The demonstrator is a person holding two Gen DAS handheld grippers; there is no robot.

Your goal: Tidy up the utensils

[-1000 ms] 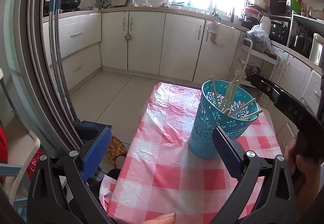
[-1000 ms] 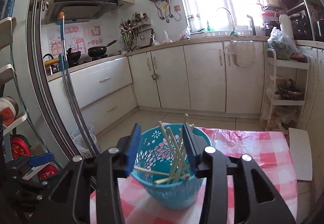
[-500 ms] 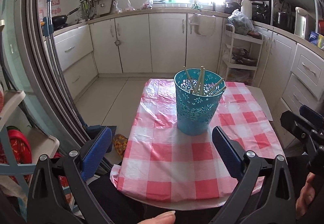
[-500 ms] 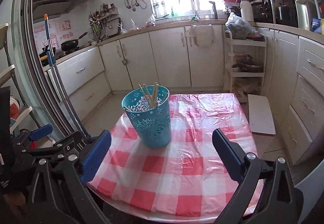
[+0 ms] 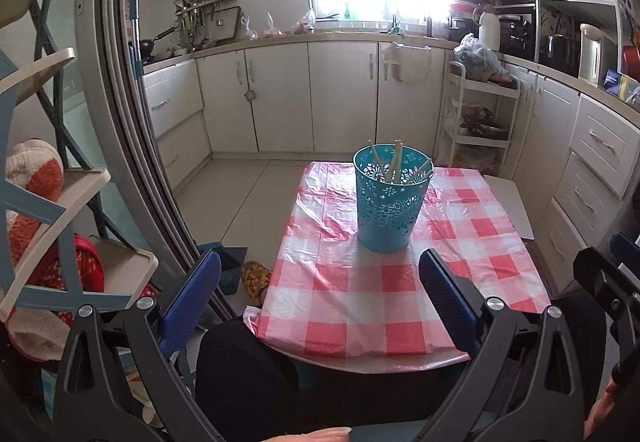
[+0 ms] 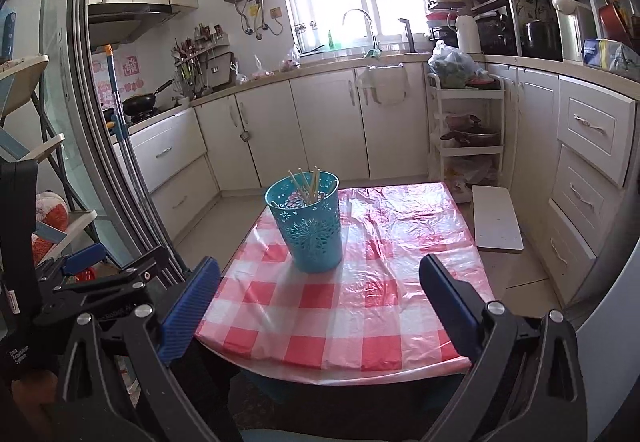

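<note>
Pale wooden chopsticks (image 5: pixel 394 164) stand upright, leaning, in the perforated teal plastic cup (image 5: pixel 389 202) mid-table on the red-and-white checked plastic cloth (image 5: pixel 360 290). Cup sits dead ahead of my left gripper (image 5: pixel 320 288), ahead-left of my right gripper (image 6: pixel 320 288). Both wide open, empty, well apart from it; neither clearly nearer.

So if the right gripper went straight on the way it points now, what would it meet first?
Probably the checked tablecloth: the open right gripper points down at bare cloth, nearer than the teal basket of chopsticks. Depth is hard to judge.
</note>
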